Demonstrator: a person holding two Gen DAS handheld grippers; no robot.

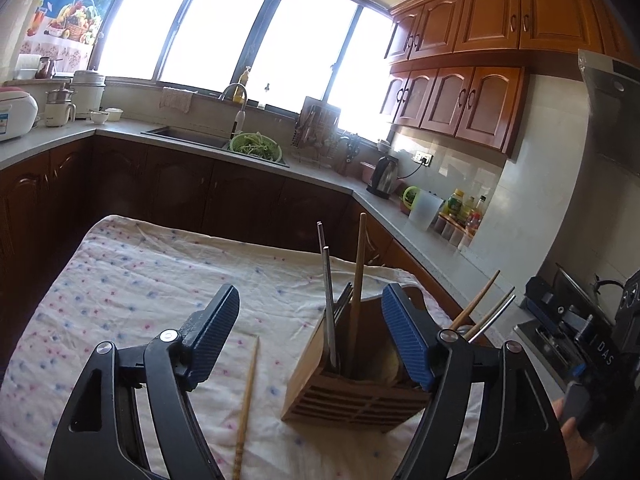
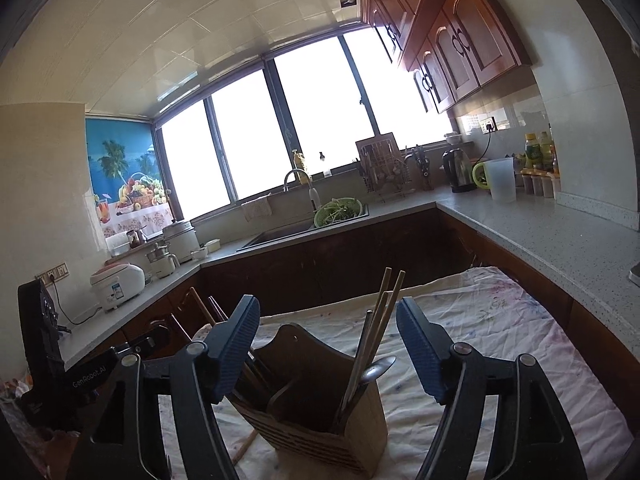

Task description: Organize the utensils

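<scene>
A wooden utensil holder (image 1: pixel 352 376) stands on the floral cloth; in the right wrist view it (image 2: pixel 320 408) sits between my fingers. It holds several wooden and metal chopsticks (image 1: pixel 356 292) and a spoon (image 2: pixel 378 366). One wooden chopstick (image 1: pixel 248 400) lies loose on the cloth left of the holder. My left gripper (image 1: pixel 310 344) is open and empty above the cloth, its right finger over the holder. My right gripper (image 2: pixel 328 344) is open and empty, just above the holder. The right gripper's body (image 1: pixel 592 352) shows at the right edge of the left wrist view.
The table with the floral cloth (image 1: pixel 132 280) stands inside a U-shaped kitchen counter (image 1: pixel 320 168). On the counter are a sink with a green colander (image 1: pixel 256 146), a kettle (image 1: pixel 384 176), a plastic jug (image 1: pixel 426 210), bottles and a rice cooker (image 1: pixel 14 112).
</scene>
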